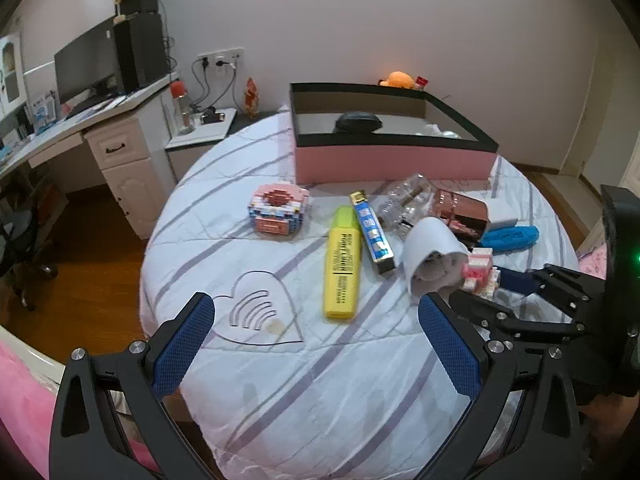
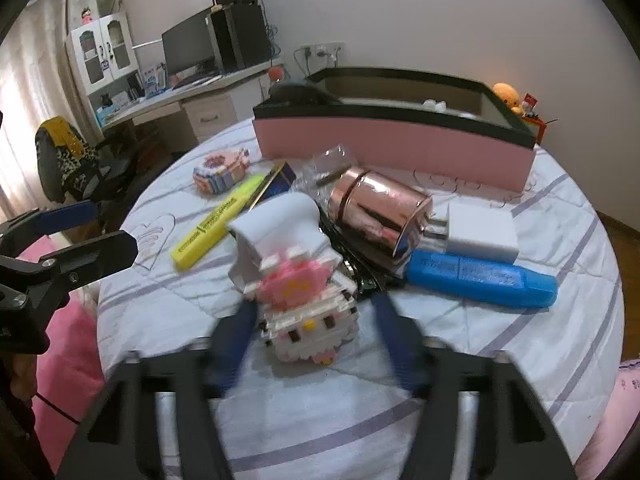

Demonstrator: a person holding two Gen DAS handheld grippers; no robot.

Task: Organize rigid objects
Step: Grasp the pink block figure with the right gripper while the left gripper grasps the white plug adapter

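Bedroom, round counter [image 1: 280, 380] under striped cloth. Left wrist view: left tool [image 1: 316, 332] wide open, empty, lower frame; yellow highlighter [image 1: 342, 266] centre; pink box [image 1: 394, 162] above. Right wrist view: right tool [image 2: 316, 320] spread open around brick-built cat figure [image 2: 306, 316], centre, contact unclear from blur.
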